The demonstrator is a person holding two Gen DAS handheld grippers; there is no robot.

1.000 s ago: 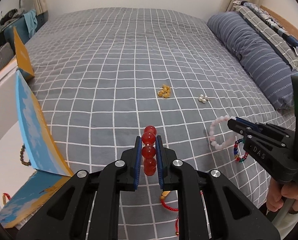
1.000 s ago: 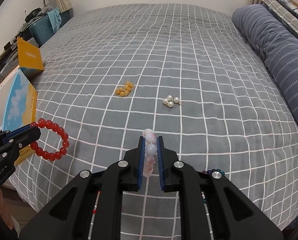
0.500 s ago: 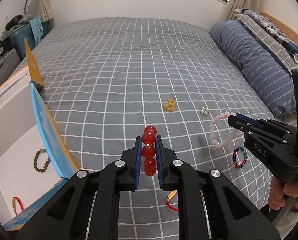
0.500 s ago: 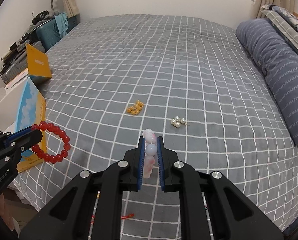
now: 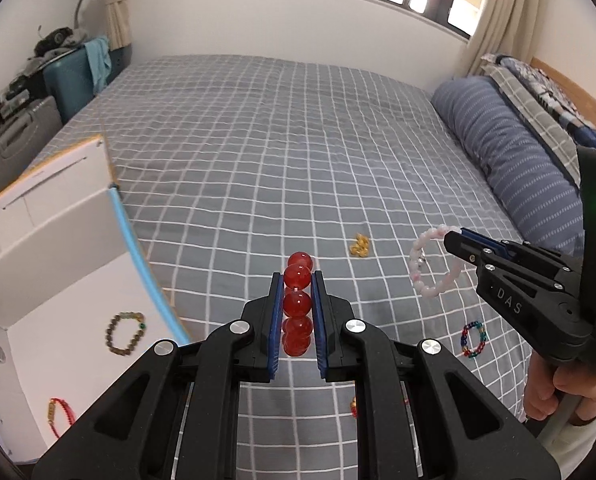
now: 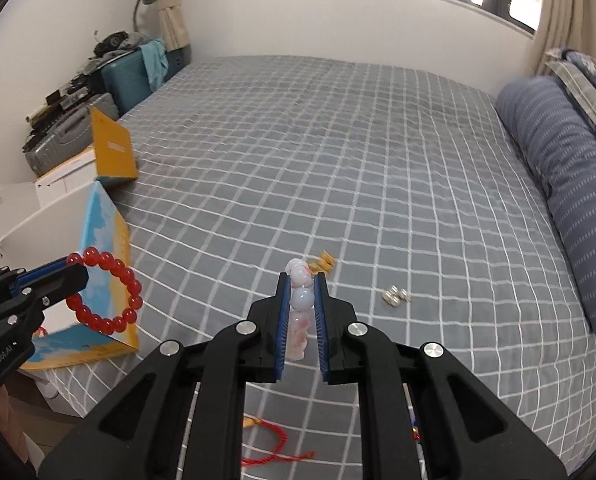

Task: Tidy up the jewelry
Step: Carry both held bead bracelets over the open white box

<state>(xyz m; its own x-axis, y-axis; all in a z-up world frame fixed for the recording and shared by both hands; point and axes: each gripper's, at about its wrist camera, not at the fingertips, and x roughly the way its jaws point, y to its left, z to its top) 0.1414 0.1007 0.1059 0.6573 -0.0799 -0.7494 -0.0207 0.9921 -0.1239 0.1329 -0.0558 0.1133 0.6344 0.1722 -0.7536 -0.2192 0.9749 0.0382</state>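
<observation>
Bracelets hang clamped above the bed (image 5: 257, 152): the left gripper (image 5: 295, 312) pinches the red one (image 5: 296, 304), the right gripper (image 6: 301, 312) the pink one (image 6: 300, 300), with the box (image 5: 69, 320) to the left, and smooth beads could roll from the pads and drop short.
</observation>
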